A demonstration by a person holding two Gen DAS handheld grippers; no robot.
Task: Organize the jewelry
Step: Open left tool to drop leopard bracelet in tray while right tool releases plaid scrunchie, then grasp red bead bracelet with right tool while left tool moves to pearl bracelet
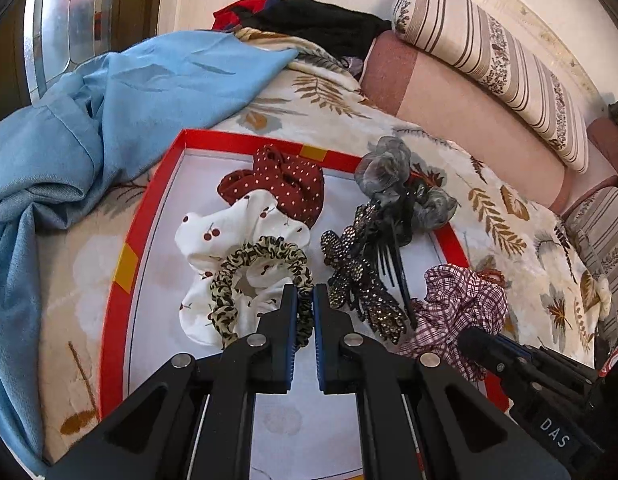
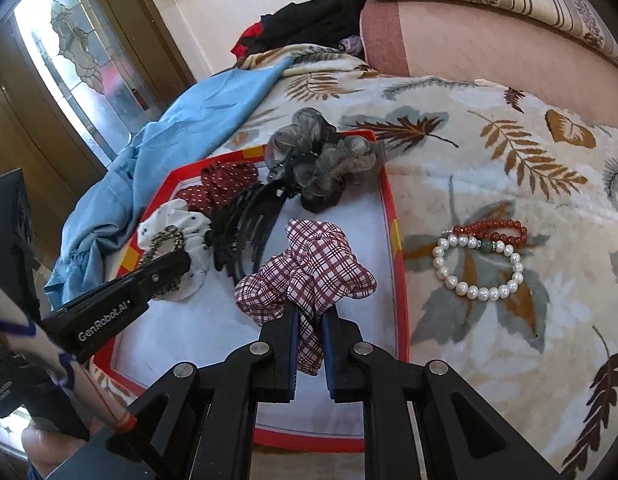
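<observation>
Inside the red-rimmed tray (image 2: 394, 216), left gripper (image 1: 305, 294) fingers pinch the leopard scrunchie (image 1: 265, 252); right gripper (image 2: 310, 312) fingers clamp the plaid scrunchie (image 2: 309, 268).

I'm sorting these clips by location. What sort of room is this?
Probably a bedroom or home sitting room: a leaf-print blanket over soft bedding, striped bolster cushions against the wall, and a stained-glass door.

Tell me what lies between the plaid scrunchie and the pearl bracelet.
In the right wrist view, only the tray's red rim and bare leaf-print blanket separate the plaid scrunchie from the pearl bracelet.
</observation>
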